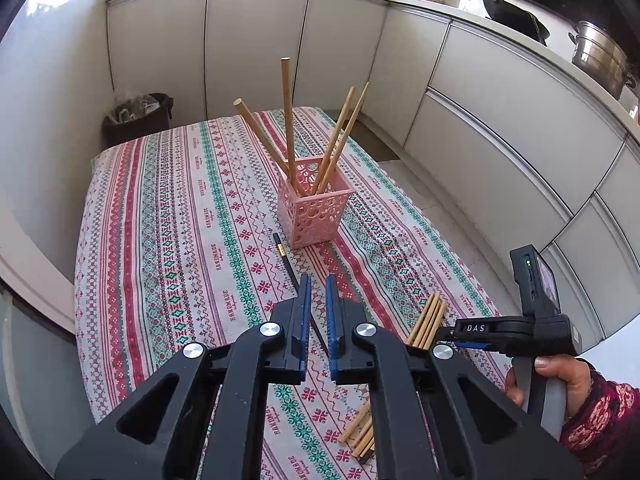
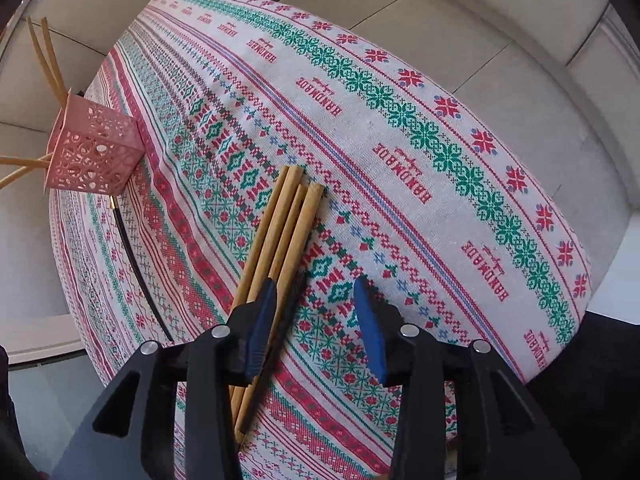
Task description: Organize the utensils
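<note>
A pink perforated holder (image 1: 316, 202) stands upright on the patterned tablecloth and holds several wooden chopsticks (image 1: 289, 120); it shows at the left of the right wrist view (image 2: 94, 150). A black chopstick (image 1: 286, 262) lies on the cloth before the holder, running under my left gripper (image 1: 318, 288), which hovers above it with jaws a little apart and empty. A bundle of wooden chopsticks (image 2: 284, 232) lies on the cloth; it also shows in the left wrist view (image 1: 428, 320). My right gripper (image 2: 316, 292) is open just right of the bundle, its left finger over the chopsticks.
The table (image 1: 168, 240) is small, with floor around it. White cabinets (image 1: 256, 40) run behind and to the right. A dark bin (image 1: 138, 118) stands beyond the far left corner. A wok (image 1: 516, 14) and steel pot (image 1: 600, 58) sit on the counter.
</note>
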`<state>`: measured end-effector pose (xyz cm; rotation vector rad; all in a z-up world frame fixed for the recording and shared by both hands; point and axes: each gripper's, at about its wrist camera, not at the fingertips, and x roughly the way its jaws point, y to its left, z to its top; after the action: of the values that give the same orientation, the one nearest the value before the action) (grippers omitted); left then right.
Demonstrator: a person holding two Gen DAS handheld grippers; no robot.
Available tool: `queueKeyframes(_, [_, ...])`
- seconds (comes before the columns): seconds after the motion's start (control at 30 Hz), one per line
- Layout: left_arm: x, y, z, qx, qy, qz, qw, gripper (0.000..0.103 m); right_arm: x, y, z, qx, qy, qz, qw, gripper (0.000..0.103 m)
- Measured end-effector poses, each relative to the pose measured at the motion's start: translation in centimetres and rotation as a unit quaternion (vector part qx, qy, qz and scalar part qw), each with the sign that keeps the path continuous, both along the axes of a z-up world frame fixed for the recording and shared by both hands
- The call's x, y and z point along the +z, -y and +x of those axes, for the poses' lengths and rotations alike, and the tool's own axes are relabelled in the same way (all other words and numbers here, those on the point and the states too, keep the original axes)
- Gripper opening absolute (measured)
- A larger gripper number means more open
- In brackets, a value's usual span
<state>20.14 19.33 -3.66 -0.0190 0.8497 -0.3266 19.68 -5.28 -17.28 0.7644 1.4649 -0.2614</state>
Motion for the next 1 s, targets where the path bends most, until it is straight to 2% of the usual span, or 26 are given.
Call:
queueKeyframes(0.27, [-0.1,-1.2,-0.1,0.009,-0.002,-0.004,0.9999,0.007,0.0,0.0,-0.4,0.001,-0.014,-0.03,0.999,0.04])
queueKeyframes(0.37, [-0.3,-1.3,0.0,0.011,-0.005,-0.001,0.9999,0.007,-0.4,-1.4,0.7,0.0,-0.025,-0.038,0.999,0.04])
queueKeyframes(0.53, [-0.2,-1.3,-0.1,0.011,-0.005,-0.002,0.9999,0.007,-0.5,-4.2,2.2,0.045,-0.05,-0.088,0.994,0.04])
queueKeyframes(0.67, [0.1,-1.5,-0.2,0.012,-0.002,-0.004,0.9999,0.007,-0.4,-6.1,2.2,0.09,-0.052,-0.122,0.987,0.04])
queueKeyframes(0.77, [0.1,-1.8,-0.2,0.016,-0.003,-0.004,0.9999,0.007,-0.5,-5.5,2.0,0.063,-0.053,-0.098,0.992,0.041])
queueKeyframes(0.8, [0.0,-1.8,-0.1,0.018,-0.004,-0.002,0.9998,0.007,-0.6,-5.2,1.9,0.041,-0.051,-0.084,0.994,0.043])
queueKeyframes(0.83, [-0.1,-1.9,0.0,0.022,-0.007,0.001,0.9997,0.007,-0.7,-4.7,1.7,0.021,-0.048,-0.074,0.996,0.049])
queueKeyframes(0.9, [-0.3,-2.1,0.3,0.034,-0.012,0.008,0.9993,0.007,-0.7,-5.2,2.0,0.01,-0.048,-0.096,0.994,0.054])
queueKeyframes(0.93, [-0.5,-2.3,0.5,0.043,-0.017,0.012,0.9989,0.007,-0.7,-6.1,2.1,0.019,-0.046,-0.12,0.992,0.053])
queueKeyframes(0.97, [-0.7,-2.5,0.8,0.052,-0.024,0.016,0.9982,0.008,-0.5,-7.1,2.2,0.034,-0.036,-0.14,0.989,0.048])
queueKeyframes(1.0, [-1.0,-2.8,1.1,0.059,-0.034,0.018,0.9976,0.014,-0.3,-7.7,2.1,0.045,-0.018,-0.145,0.988,0.04])
